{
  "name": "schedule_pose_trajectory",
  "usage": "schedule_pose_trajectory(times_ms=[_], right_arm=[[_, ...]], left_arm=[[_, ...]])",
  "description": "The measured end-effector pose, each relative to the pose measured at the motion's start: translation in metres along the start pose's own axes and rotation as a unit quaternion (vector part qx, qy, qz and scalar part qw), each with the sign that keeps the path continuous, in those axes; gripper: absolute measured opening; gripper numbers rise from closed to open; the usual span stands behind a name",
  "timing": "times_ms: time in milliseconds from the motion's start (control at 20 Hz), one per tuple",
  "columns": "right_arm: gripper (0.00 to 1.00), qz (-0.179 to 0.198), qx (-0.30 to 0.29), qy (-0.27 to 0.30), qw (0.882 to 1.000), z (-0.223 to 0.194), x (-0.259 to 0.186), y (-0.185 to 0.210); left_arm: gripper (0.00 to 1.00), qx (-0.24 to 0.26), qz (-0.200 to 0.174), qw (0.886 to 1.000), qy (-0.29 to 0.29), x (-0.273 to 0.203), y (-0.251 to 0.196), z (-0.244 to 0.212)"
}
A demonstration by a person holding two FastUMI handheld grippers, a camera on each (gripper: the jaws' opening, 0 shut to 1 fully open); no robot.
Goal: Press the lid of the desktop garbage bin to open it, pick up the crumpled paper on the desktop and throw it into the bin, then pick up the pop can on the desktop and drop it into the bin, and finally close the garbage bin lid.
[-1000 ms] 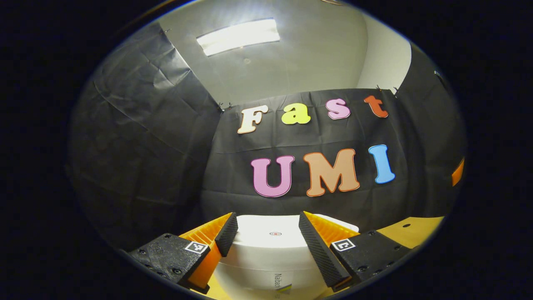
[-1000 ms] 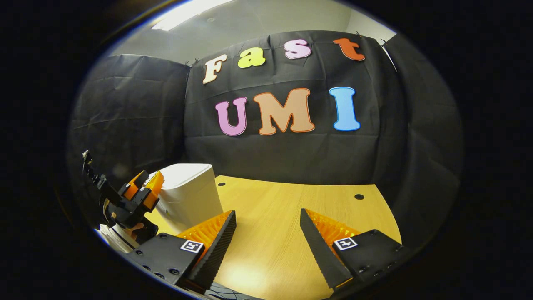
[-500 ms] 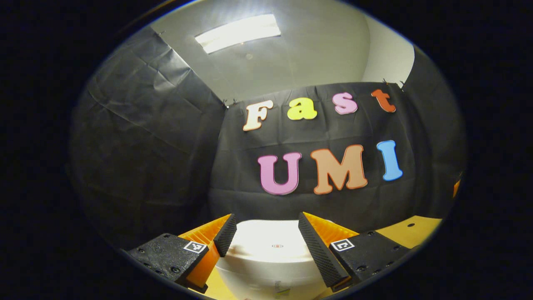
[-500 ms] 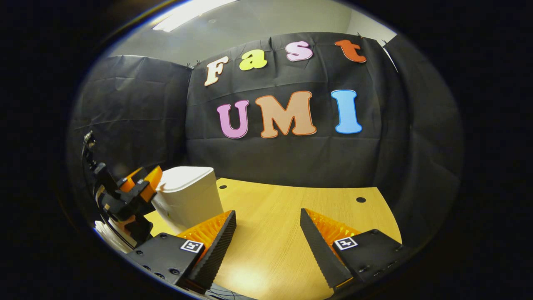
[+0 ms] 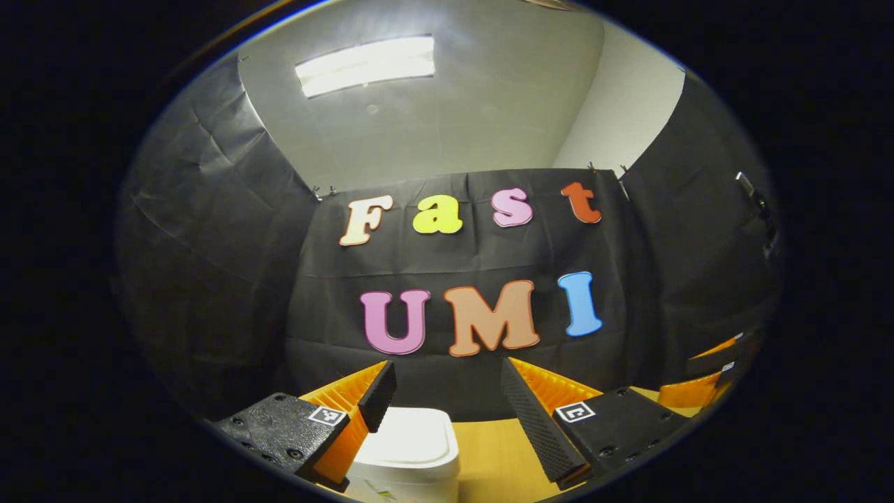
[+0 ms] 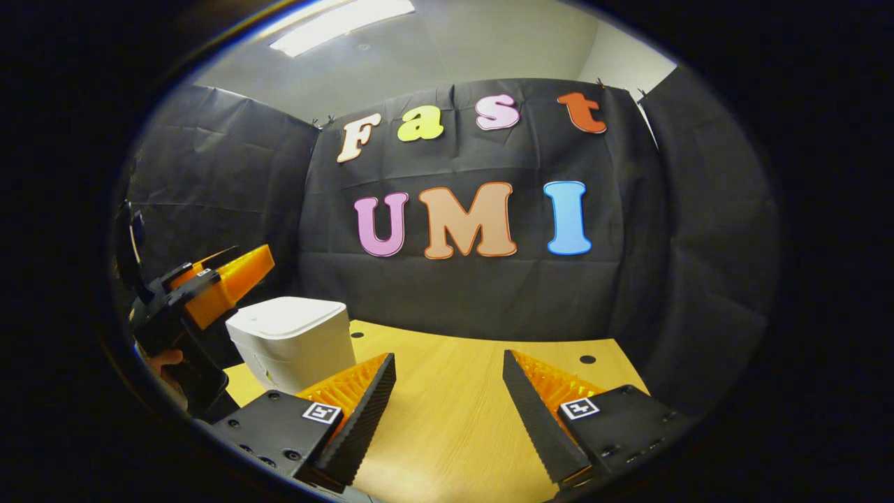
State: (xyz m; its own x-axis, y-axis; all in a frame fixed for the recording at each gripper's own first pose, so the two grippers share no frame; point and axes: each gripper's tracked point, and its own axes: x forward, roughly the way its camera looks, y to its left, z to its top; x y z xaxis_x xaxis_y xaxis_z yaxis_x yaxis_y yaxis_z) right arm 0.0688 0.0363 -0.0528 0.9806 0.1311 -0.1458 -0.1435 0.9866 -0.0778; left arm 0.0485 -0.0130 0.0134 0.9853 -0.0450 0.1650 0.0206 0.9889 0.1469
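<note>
While the left gripper view looks over the white bin, whose lid lies flat and shut below the left gripper, that gripper's jaws stand apart and empty; in the right gripper view the right gripper, jaws also apart and empty, hovers over bare desktop with the bin off to its left, so the task looks finished or nearly so, with no paper or can on the wood in sight

wooden table; ceiling light
</note>
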Motion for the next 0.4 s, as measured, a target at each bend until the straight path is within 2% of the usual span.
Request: schedule_pose_trajectory(times_ms=[150,400], right_arm=[[0.97,-0.01,0.011,-0.011,1.0,0.003,-0.005,-0.005],[0.97,-0.029,0.028,-0.013,0.999,0.003,-0.015,-0.018]], left_arm=[[0.93,-0.006,-0.031,0.999,0.021,-0.01,-0.026,-0.013],[0.92,-0.013,-0.038,0.999,0.035,-0.015,-0.031,-0.02]])
